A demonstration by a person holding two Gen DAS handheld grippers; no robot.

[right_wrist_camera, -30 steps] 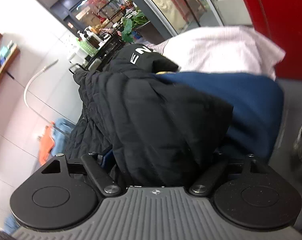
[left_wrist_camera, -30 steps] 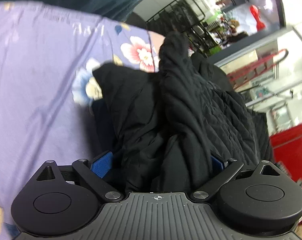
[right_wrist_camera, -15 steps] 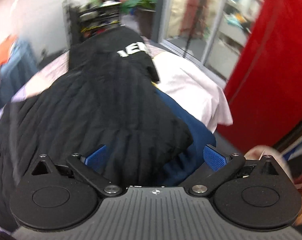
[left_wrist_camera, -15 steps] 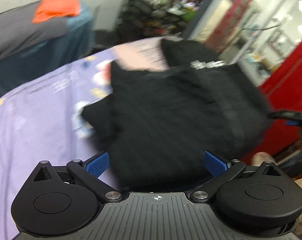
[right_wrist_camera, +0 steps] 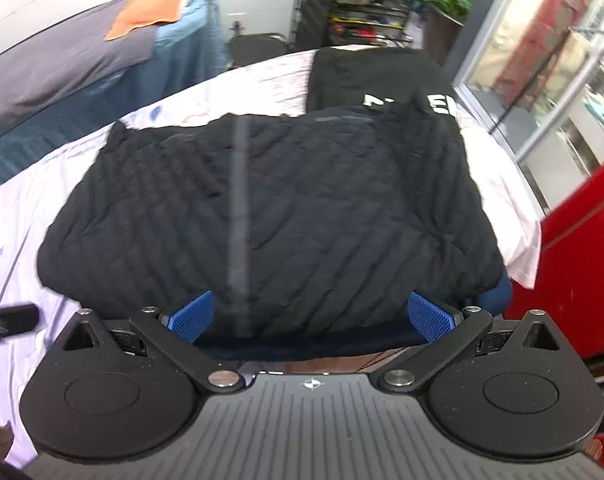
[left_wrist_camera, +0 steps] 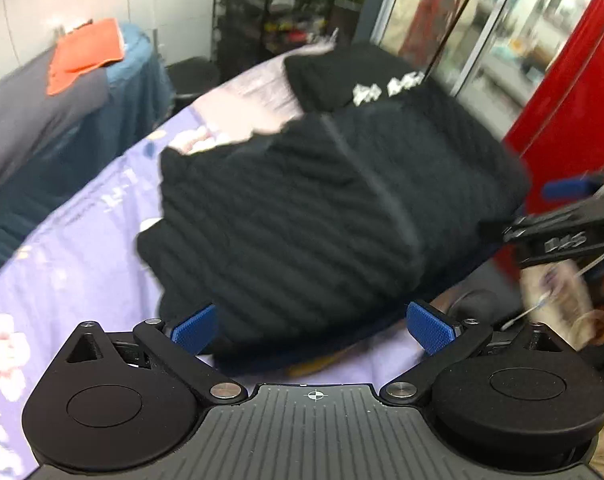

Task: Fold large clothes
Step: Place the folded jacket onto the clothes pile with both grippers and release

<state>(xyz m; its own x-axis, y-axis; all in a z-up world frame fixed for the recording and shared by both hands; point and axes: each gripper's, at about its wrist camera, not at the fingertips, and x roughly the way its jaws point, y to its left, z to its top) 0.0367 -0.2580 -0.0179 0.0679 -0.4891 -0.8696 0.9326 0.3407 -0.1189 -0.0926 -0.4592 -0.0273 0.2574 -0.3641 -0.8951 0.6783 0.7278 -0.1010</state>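
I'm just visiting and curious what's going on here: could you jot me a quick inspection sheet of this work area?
Surface: floral lilac sheet over a table.
Job's things: black quilted jacket lying folded; black folded garment with white letters behind it; a navy garment underneath.
Clutter: nothing seen.
Grippers: left gripper open, empty; right gripper open, empty, its jaws just opened.
Cables: nothing seen.
Surroundings: orange cloth on a neighbouring table, black rack, red cabinet.
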